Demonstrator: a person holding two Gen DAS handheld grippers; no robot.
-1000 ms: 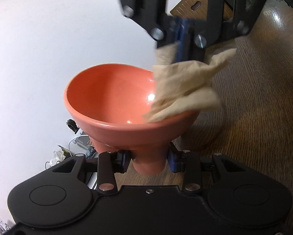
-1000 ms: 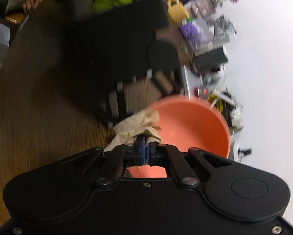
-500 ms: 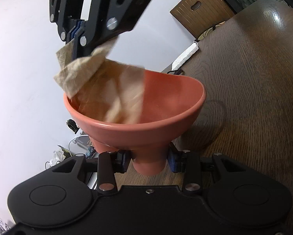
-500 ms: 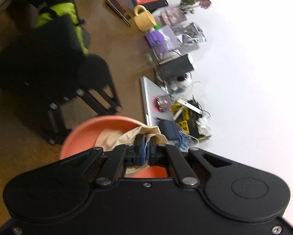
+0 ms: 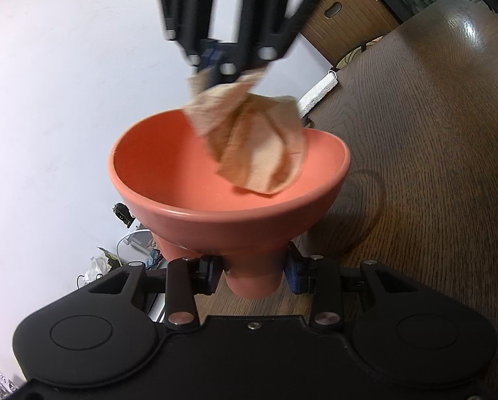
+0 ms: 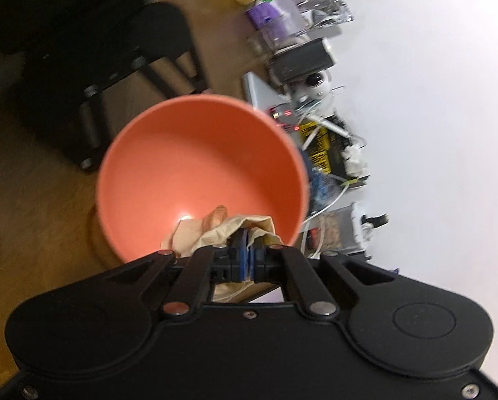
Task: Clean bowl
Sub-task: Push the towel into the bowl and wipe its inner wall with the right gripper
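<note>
Coral-red bowl [image 5: 189, 180] is sitting clamped by its foot in the left hand-held gripper [image 5: 253, 275], raised just above the dark wooden bench [image 5: 432, 173]. The right hand-held gripper [image 5: 217, 61], coming from ahead, is pinching a tan paper towel [image 5: 258, 146] against the bowl's far inner wall. Pressing too hard may be risky — the narrow foot could be twisting loose.

A plain white wall [image 5: 49, 66] rises behind a dark wood-grain desk [image 5: 432, 166] with a glossy sheen. A brown wooden cabinet [image 5: 348, 10] stands beyond; clutter [image 6: 322, 146] lines the wall.
</note>
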